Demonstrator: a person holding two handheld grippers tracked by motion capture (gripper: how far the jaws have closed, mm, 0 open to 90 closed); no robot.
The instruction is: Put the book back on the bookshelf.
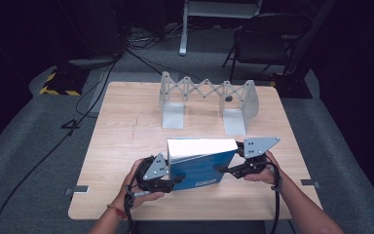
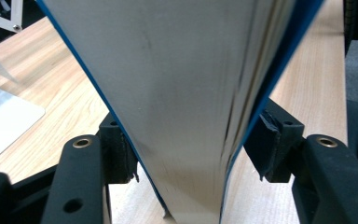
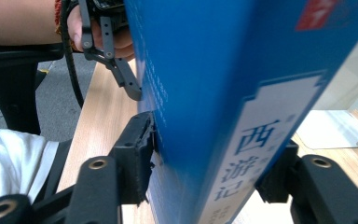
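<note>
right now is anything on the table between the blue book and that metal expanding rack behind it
Nothing visible. The blue book stands on edge between the left gripper and right gripper, and only bare wooden table lies between it and the expanding metal book rack.

Bright table (dark surroundings), close-ups blurred.
</note>
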